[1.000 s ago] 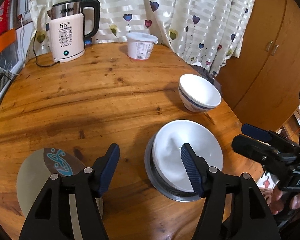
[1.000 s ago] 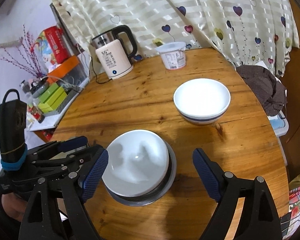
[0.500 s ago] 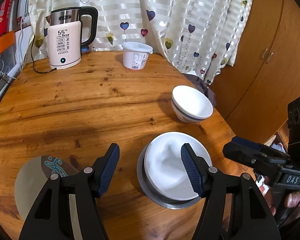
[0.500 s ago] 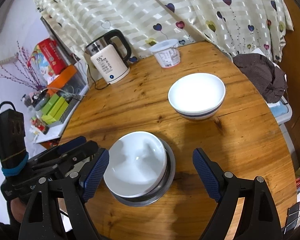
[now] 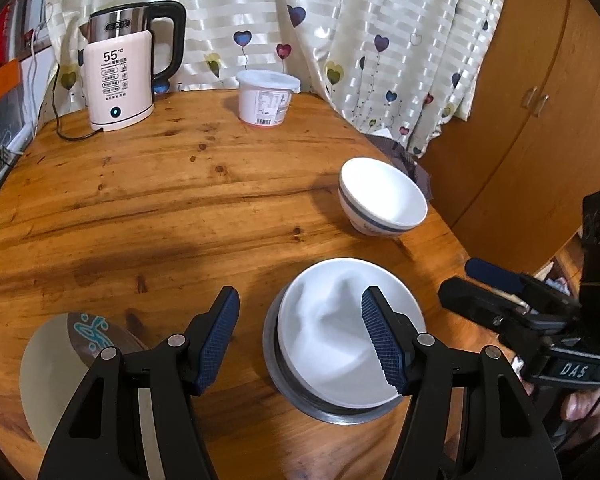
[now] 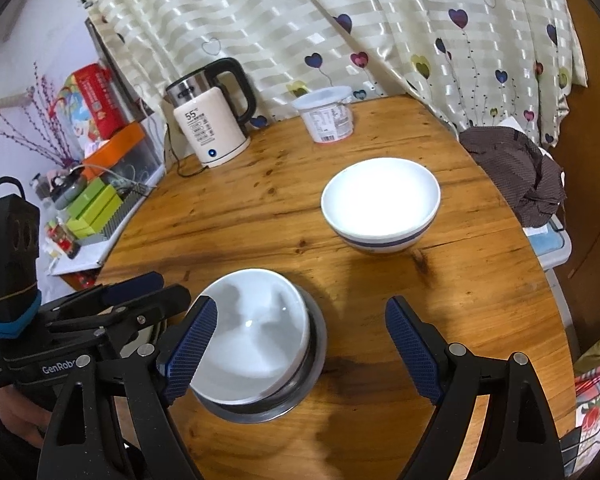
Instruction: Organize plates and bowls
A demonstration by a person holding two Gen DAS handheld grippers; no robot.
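Steel dish (image 6: pixel 314 364) mostly hidden under white bowl (image 6: pixel 256 336); patterned plate (image 5: pixel 56 364) cut off

looks like a home, a lived-in dining corner. round wooden table (image 5: pixel 148 208) pushed up to a striped curtain (image 6: pixel 340 20) dotted with hearts. an electric kettle (image 5: pixel 120 80) sits plugged in at the back, a lidded tub (image 5: pixel 266 98) beside it. wooden cupboard doors (image 5: pixel 532 80) on one side, boxes (image 6: pixel 96 100) and clutter stacked on the other, a dark cloth (image 6: pixel 516 168) bundled past the table's edge.
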